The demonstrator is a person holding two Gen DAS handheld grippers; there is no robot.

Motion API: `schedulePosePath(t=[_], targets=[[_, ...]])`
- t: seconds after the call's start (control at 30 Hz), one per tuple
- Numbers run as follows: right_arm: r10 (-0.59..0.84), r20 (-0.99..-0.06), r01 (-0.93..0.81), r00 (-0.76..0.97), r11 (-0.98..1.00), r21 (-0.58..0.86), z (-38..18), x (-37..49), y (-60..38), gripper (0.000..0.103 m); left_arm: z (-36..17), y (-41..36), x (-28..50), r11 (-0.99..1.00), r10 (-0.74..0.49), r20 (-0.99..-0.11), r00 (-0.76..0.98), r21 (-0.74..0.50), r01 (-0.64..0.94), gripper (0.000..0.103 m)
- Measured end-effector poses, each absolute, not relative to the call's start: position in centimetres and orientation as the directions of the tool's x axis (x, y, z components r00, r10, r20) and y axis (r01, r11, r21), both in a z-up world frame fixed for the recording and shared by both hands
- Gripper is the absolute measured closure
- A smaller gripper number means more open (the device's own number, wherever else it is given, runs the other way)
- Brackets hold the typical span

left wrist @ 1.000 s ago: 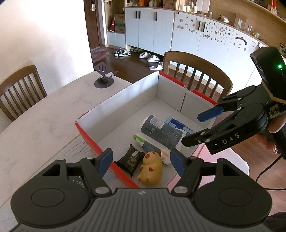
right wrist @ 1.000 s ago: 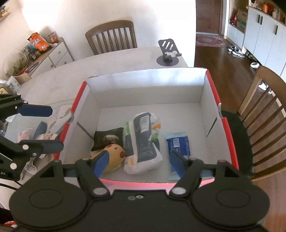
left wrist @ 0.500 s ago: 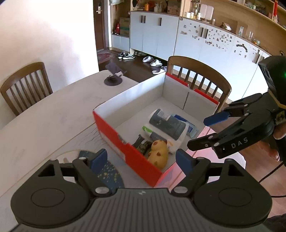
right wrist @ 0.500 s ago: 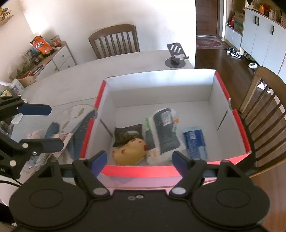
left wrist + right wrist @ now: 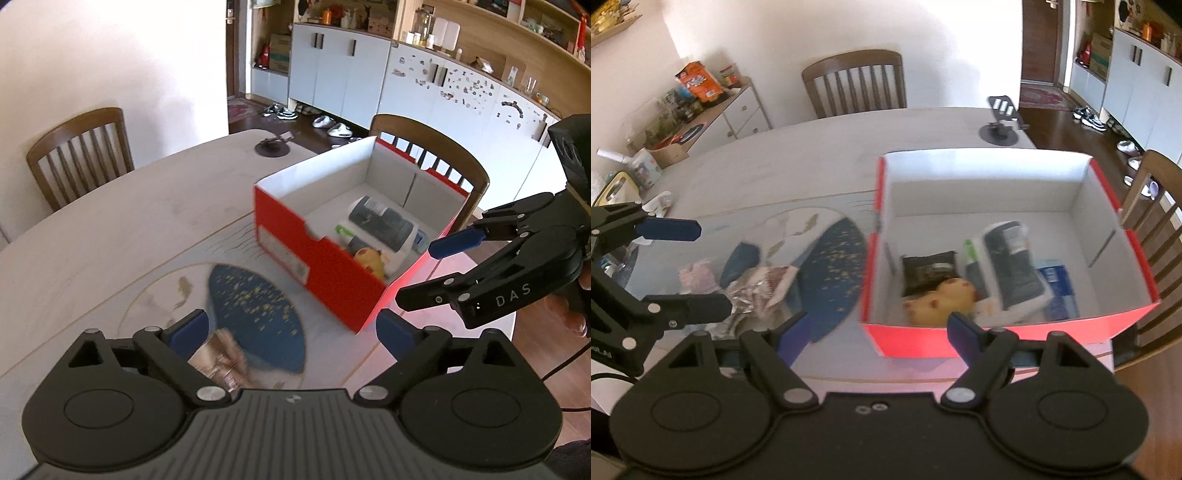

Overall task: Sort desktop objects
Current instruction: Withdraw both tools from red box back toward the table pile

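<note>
A red box with white inside (image 5: 325, 273) (image 5: 1008, 334) stands on the table. It holds a yellow toy (image 5: 938, 301), a dark packet (image 5: 929, 267), a white and dark pouch (image 5: 1012, 262) and a blue pack (image 5: 1054, 288). Left of the box, a foil wrapper (image 5: 764, 284) (image 5: 221, 354), a pink item (image 5: 694, 275) and a dark blue pouch (image 5: 740, 260) lie on a patterned mat (image 5: 255, 310). My left gripper (image 5: 291, 328) (image 5: 683, 269) hangs over the mat, jaws opening, gripping nothing. My right gripper (image 5: 875, 330) (image 5: 428, 269) is open and empty at the box's near corner.
A black phone stand (image 5: 999, 129) sits at the table's far side. Wooden chairs (image 5: 81, 151) (image 5: 855, 83) stand around the table, one right behind the box (image 5: 428, 147). A cluttered sideboard (image 5: 701, 110) runs along the left wall.
Both grippers have drawn back from over the box toward the mat. The loose items on the mat have come into view. The left jaws stand wider.
</note>
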State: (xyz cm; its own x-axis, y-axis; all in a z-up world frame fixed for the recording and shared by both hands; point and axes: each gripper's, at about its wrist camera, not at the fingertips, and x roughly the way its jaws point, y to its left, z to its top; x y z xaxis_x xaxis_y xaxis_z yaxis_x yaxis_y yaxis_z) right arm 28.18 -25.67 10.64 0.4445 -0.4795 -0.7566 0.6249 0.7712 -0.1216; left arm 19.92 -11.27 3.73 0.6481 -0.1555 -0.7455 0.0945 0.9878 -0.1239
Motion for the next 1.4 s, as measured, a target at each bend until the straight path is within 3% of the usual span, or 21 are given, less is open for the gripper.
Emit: schedulePosePath(t=[0.77,1.4], targets=[[-0.460,-0.780,0.622,0.425,0.774,-0.118,5.7,35.9,-18.1,0.021,0.2,-0.5,11.2,0.990,-0.109,-0.755,0.646,-0.139,0.005,0.000],[-0.429,-0.829,0.660,0.358,0.745,-0.100,0.2,37.6,-17.3,0.021,-6.3,-2.1,7.7,0.987,-0.161,-0.778,0.608,-0.138,0.084,0.000]])
